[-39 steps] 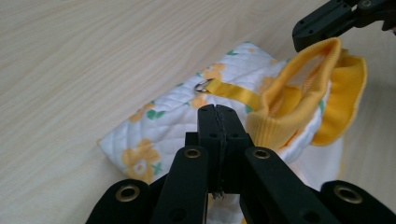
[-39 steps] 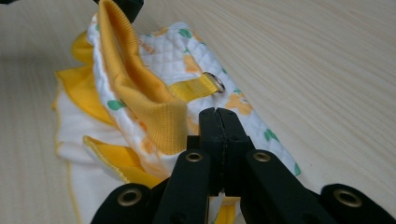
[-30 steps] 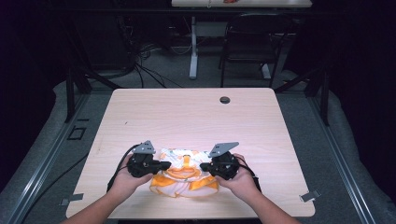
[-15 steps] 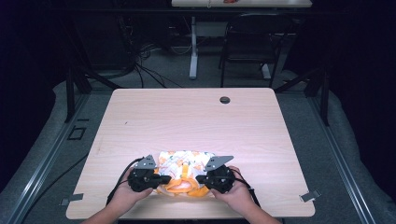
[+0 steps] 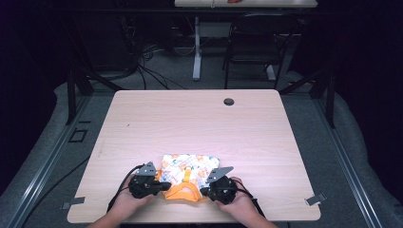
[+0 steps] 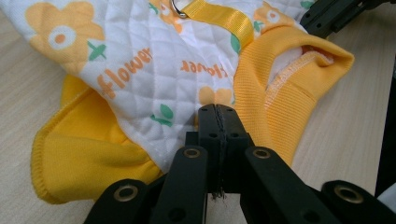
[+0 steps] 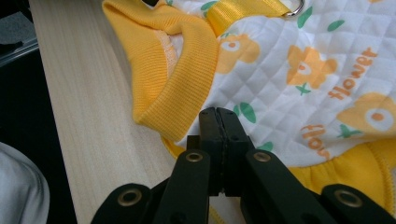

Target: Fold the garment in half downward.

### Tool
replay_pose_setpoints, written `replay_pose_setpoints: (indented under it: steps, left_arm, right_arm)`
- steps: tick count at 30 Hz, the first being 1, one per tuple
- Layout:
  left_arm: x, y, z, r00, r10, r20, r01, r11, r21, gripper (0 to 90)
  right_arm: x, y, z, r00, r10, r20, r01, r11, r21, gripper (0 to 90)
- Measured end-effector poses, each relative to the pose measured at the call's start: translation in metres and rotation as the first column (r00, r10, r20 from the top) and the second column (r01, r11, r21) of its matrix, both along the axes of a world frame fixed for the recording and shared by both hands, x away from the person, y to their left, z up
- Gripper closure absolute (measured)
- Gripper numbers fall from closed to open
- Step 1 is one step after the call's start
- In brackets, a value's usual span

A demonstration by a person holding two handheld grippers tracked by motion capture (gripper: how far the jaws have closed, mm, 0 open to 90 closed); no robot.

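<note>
A small quilted white garment [image 5: 190, 166] printed with orange flowers lies flat near the table's front edge, its yellow ribbed collar [image 5: 183, 192] toward the person. My left gripper [image 5: 164, 186] pinches its left side beside the collar; in the left gripper view the jaws [image 6: 218, 109] are closed on the hem of the garment [image 6: 154, 60]. My right gripper [image 5: 205, 190] pinches the opposite side, its jaws [image 7: 218, 112] closed on the garment's [image 7: 299, 93] edge next to the collar [image 7: 182, 70]. A yellow strap with a metal ring [image 6: 179, 7] runs along the garment's back.
The light wooden table [image 5: 190, 118] has a round cable hole [image 5: 229, 101] near its far edge. Its front edge lies just behind both hands. A chair [image 5: 252, 47] and desk legs stand on the floor beyond the table.
Both hands have sunk and come toward the front edge with the garment. The cloth, bunched between the grippers before, now lies spread flat on the table.
</note>
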State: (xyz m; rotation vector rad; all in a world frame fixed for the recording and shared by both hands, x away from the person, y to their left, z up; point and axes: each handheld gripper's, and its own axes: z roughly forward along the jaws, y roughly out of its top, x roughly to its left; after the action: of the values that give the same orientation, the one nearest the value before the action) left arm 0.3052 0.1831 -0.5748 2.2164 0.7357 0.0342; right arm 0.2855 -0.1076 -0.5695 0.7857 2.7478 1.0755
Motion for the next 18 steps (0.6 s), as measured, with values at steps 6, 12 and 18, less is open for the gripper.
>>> replay_pose_setpoints:
  steps: [6,12,18]
  left_arm:
    - [0.0007,-0.0004,-0.0015,1.0,0.008,-0.003,-0.008,1.0,-0.003,89.9]
    - [0.0037,-0.0017,-0.0015,1.0,0.006,0.002,-0.006,1.0,0.002,90.0]
    - [0.0097,-0.0053,-0.0015,0.9997,0.02,0.016,-0.021,0.9997,0.011,90.0]
  right_arm:
    - [0.0005,-0.0005,-0.0009,1.0,-0.002,0.001,0.002,1.0,0.002,90.0]
    - [0.002,-0.0007,-0.0022,0.9998,-0.018,0.001,0.018,1.0,0.017,90.0]
    - [0.0057,-0.0021,-0.0025,0.9994,-0.033,0.007,0.032,0.999,0.014,90.0]
